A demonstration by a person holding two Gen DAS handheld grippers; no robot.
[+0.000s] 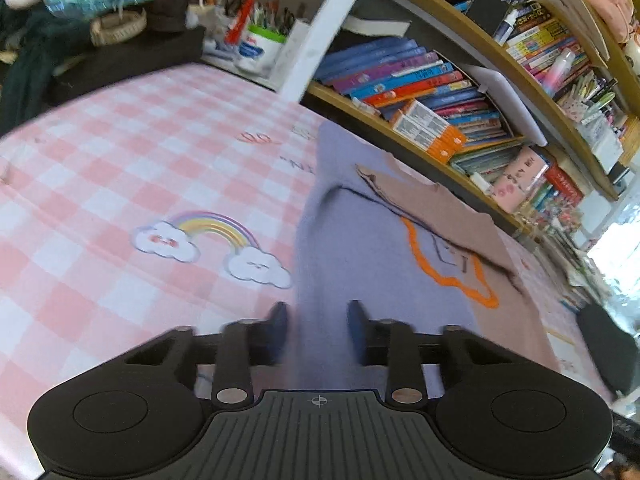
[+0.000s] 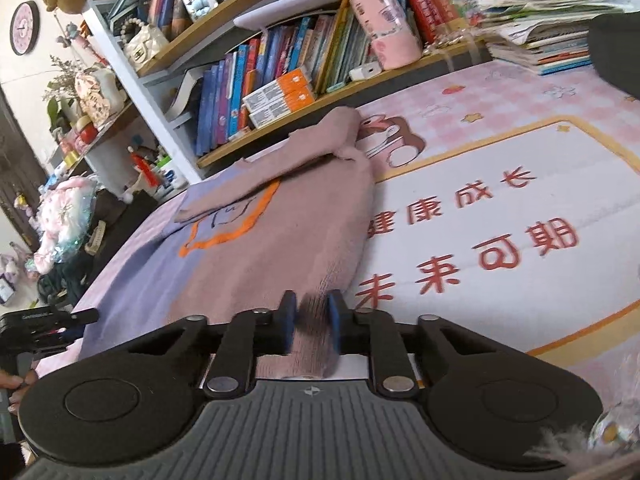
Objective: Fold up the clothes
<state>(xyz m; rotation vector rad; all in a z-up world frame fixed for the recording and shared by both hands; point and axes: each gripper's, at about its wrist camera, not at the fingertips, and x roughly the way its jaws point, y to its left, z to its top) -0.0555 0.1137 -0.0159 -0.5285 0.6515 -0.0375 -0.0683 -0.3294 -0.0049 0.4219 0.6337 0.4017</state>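
Observation:
A sweater, half lilac and half dusty pink with an orange outline on the chest, lies flat on the pink checked mat [image 1: 100, 152]. In the left wrist view its lilac side [image 1: 360, 248] runs between the fingers of my left gripper [image 1: 318, 330], whose jaws stand apart around the hem. In the right wrist view the pink side [image 2: 304, 224] runs into my right gripper [image 2: 312, 326], whose jaws pinch the hem. A pink sleeve [image 2: 280, 168] is folded across the chest.
Bookshelves [image 1: 440, 92] packed with books run along the far edge of the mat. A pen holder [image 1: 260, 40] and clutter stand at the far left corner. The mat has red characters [image 2: 472, 248] right of the sweater. A dark object [image 1: 612, 344] sits at the right.

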